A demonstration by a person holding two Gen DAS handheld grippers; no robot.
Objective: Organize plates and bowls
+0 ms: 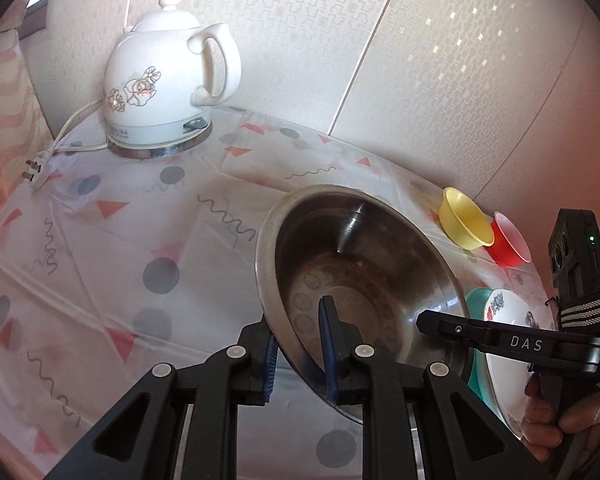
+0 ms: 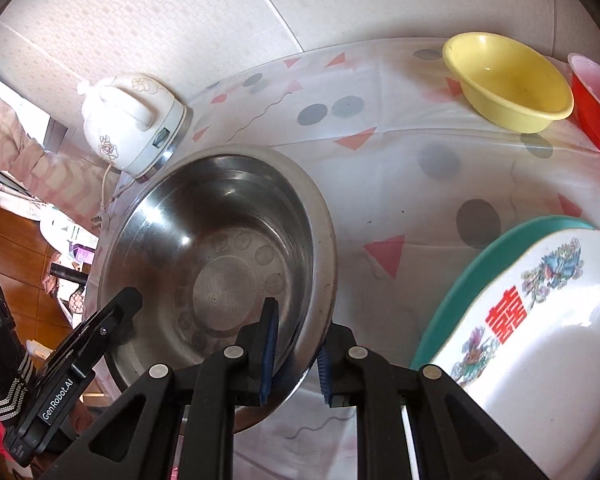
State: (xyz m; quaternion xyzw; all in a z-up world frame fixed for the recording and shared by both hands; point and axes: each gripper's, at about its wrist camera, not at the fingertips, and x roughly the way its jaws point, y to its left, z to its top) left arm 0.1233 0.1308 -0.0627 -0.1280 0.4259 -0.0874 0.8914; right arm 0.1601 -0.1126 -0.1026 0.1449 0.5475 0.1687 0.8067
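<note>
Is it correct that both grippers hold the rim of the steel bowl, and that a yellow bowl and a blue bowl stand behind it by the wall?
Not quite. The bowl beside the yellow bowl is red, not blue, as the right wrist view shows. The rest holds: the left gripper and right gripper both grip the steel bowl rim.

You get bright, soft daylight in both views, washing the wall (image 1: pixel 340 40) and kettle (image 1: pixel 156 92) pale. Glare streaks the steel bowl (image 2: pixel 188 236) and gleams on the white plate (image 2: pixel 572 332). Shadows under the bowl are faint. Fisheye bending curves the worktop (image 1: pixel 100 240); dark vignetting rings each frame, and edges look slightly soft.
</note>
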